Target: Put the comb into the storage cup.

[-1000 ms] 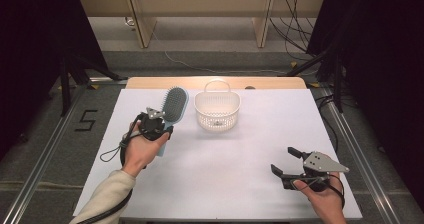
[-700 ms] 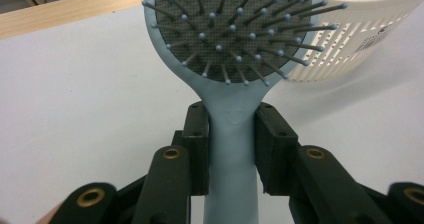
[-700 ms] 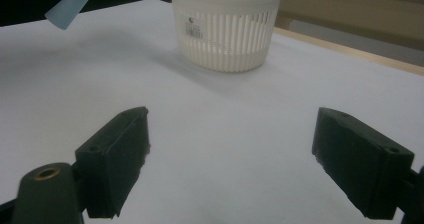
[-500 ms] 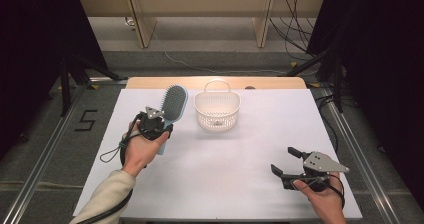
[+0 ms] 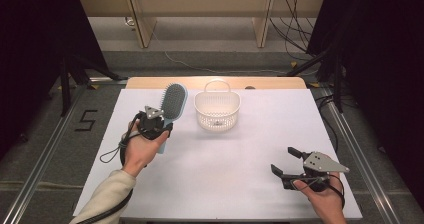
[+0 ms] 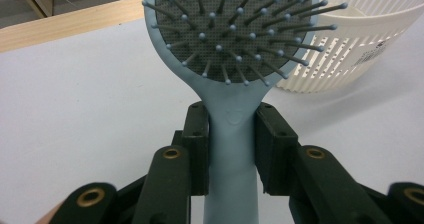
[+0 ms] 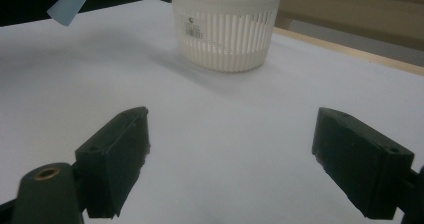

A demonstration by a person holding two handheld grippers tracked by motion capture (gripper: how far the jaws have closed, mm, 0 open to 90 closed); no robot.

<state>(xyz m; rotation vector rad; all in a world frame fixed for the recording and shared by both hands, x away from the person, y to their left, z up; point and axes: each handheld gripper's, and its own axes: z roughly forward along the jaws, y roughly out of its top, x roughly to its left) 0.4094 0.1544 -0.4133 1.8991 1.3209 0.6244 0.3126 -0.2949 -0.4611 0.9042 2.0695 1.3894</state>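
A light blue hairbrush (image 5: 173, 100) with a grey bristle pad is held up off the white table, bristles facing the person. My left gripper (image 5: 159, 125) is shut on its handle; in the left gripper view both black pads (image 6: 200, 134) press the handle's neck (image 6: 231, 134) just below the hairbrush head (image 6: 235, 29). A white slatted basket (image 5: 217, 110) with a loop handle stands right of the brush at the table's middle back. My right gripper (image 5: 286, 162) hovers near the front right corner, jaws wide apart with nothing between them (image 7: 230, 164).
The white table top (image 5: 230, 174) has a wooden strip (image 5: 150, 82) along its far edge. The basket (image 7: 225, 26) stands well ahead of the right gripper, with bare table between. Metal rails run along both table sides, and cables lie on the floor beyond.
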